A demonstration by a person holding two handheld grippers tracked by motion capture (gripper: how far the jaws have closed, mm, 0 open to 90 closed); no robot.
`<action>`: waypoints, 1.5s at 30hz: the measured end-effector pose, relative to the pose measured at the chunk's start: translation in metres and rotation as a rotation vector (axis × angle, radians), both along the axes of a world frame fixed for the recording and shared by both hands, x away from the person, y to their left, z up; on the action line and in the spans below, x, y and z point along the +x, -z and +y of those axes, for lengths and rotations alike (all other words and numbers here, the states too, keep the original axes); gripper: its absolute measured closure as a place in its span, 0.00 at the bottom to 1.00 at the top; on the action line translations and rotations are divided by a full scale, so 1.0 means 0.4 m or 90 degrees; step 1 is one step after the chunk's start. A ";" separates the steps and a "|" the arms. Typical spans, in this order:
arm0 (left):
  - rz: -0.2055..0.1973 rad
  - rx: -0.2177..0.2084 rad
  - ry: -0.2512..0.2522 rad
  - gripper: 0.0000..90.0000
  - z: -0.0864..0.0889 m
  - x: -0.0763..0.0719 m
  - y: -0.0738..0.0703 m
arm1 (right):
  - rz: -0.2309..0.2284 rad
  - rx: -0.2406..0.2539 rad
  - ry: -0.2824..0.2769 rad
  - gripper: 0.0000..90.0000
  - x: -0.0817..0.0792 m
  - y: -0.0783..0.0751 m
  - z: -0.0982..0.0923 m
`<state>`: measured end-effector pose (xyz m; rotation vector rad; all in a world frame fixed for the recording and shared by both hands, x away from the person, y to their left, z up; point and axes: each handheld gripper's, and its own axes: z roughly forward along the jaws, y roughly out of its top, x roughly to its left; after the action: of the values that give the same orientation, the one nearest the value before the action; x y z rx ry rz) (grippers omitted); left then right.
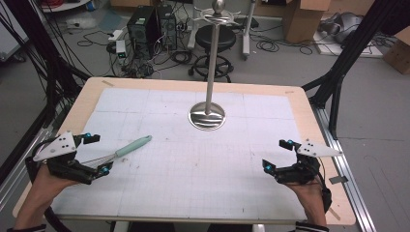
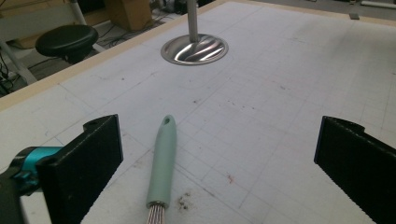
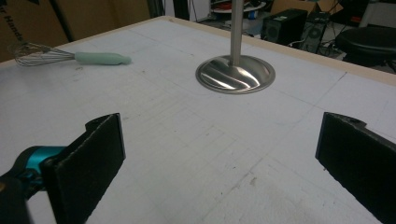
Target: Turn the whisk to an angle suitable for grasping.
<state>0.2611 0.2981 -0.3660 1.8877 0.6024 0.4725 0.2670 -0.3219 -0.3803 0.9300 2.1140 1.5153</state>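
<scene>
A whisk with a mint-green handle (image 1: 133, 145) lies on the white gridded mat (image 1: 203, 179), wire head toward the left edge. My left gripper (image 1: 97, 154) stands open around the wire end, its jaws wide apart and not touching it; in the left gripper view the handle (image 2: 162, 163) runs up between the jaws, nearer the left one. A tall metal stand (image 1: 208, 116) with a round shiny base rises at the mat's far middle. My right gripper (image 1: 279, 155) stands open near the right edge with nothing between its jaws. In the right gripper view the whisk (image 3: 70, 57) lies far left.
The stand's base (image 2: 194, 49) sits ahead of the left gripper, and shows as a dish (image 3: 235, 74) ahead of the right. Beyond the table's far edge stand a black stool (image 1: 215, 38), computer towers (image 1: 145, 26), cables and cardboard boxes (image 1: 302, 17).
</scene>
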 end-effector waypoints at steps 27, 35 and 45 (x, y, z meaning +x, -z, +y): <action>0.057 0.106 0.015 0.02 -0.026 0.093 -0.035 | 0.004 -0.010 -0.023 0.00 0.011 -0.003 0.017; 0.090 0.144 0.038 0.02 -0.049 0.140 -0.042 | 0.003 -0.011 -0.020 0.00 0.009 -0.005 0.010; 0.155 0.186 0.039 0.02 -0.064 0.200 -0.005 | 0.004 -0.008 -0.023 0.00 0.007 -0.006 0.008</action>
<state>0.3413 0.2726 -0.3638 2.2570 0.6603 0.3054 0.2699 -0.3187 -0.3778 0.8978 2.1541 1.5166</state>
